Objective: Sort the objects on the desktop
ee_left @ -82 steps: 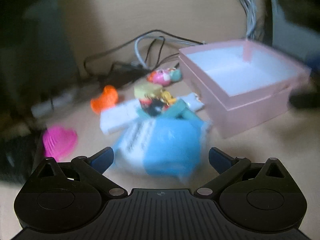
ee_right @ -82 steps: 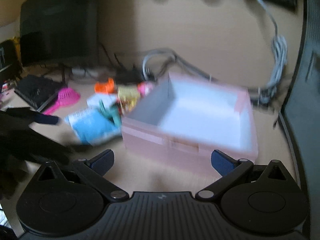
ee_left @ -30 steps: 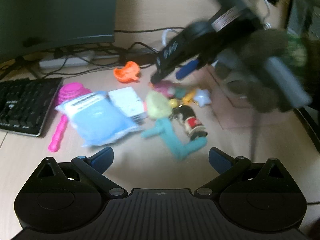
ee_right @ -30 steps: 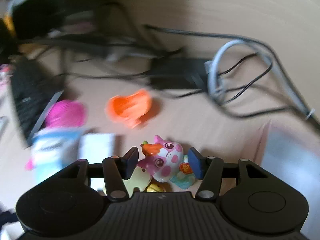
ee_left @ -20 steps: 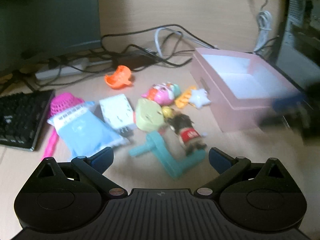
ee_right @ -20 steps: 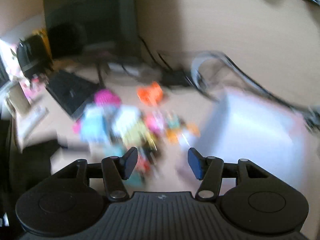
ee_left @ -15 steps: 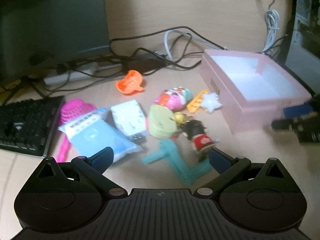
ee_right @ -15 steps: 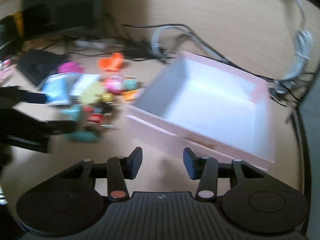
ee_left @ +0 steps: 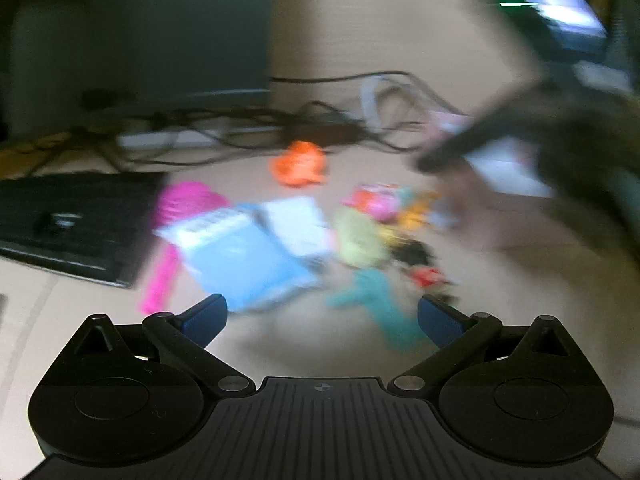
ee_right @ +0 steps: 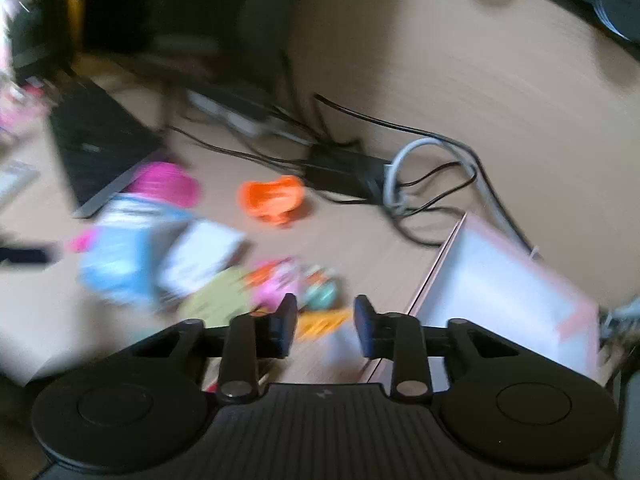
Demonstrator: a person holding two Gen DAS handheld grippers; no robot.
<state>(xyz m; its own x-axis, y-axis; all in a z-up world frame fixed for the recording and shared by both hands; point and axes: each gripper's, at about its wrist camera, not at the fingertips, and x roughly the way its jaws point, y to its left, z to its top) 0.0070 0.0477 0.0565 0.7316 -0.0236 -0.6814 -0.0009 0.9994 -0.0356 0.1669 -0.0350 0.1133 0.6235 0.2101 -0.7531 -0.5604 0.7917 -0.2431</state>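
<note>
Hovering over blurred toy clutter [ee_right: 280,280] mid-table, beside the pink box [ee_right: 508,292] at right: right gripper [ee_right: 326,326] narrowed, empty; left gripper [ee_left: 322,316] wide open, empty.

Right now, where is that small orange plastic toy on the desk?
In both wrist views the small orange plastic toy lies apart at the back of the toy pile, just in front of the tangled black cables, with the pink hairbrush to its left.
</note>
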